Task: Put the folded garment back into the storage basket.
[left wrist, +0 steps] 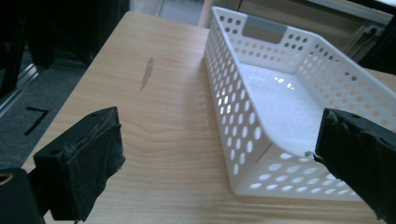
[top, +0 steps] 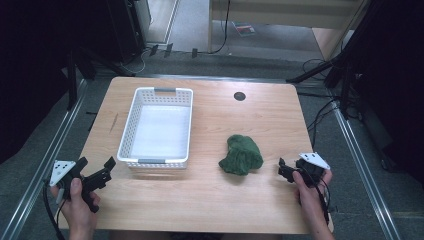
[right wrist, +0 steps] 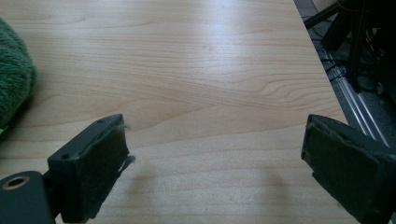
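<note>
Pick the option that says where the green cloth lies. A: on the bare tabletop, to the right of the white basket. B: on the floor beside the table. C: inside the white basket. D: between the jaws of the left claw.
A: the green cloth lies crumpled on the wooden table, apart from the white basket, whose floor is bare.

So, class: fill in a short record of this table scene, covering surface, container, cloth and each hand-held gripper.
surface: wooden table
container: white perforated basket, nothing inside, left of centre
cloth: crumpled green cloth, on the table right of the basket
left hand-held gripper: open, holding nothing, near the basket's front corner
right hand-held gripper: open, holding nothing, just right of the cloth
</note>
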### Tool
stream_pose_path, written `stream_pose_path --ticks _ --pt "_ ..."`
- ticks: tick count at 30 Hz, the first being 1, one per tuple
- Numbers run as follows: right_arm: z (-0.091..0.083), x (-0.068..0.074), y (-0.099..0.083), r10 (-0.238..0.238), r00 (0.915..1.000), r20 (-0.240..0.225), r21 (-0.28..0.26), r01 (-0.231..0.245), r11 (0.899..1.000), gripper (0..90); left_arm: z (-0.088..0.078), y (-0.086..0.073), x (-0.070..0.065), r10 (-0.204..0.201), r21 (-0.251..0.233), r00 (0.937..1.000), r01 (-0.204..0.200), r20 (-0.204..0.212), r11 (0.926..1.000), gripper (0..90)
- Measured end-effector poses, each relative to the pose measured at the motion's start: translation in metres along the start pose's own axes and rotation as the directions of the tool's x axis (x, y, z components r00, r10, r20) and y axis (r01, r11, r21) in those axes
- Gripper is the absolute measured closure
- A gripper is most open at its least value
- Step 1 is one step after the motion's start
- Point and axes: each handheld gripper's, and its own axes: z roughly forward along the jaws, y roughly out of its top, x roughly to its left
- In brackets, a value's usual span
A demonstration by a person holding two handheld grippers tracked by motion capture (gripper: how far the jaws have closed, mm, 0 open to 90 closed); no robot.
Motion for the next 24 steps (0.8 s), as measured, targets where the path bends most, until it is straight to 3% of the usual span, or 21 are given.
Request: stream_pose_path --ticks 13,24 --pt "0.0 0.001 0.0 -0.004 1.0 0.002 0.001 0.004 1.0 7.7 0.0 0.03 -0.05 0.061 0.007 0.9935 -0.062 0.096 0.9981 1.9" --pt "0.0 0.001 0.0 -0.004 1.0 0.003 0.002 0.004 1.0 7.7 0.01 0.035 -0.073 0.083 0.033 0.9874 -0.089 0.135 0.9955 1.9"
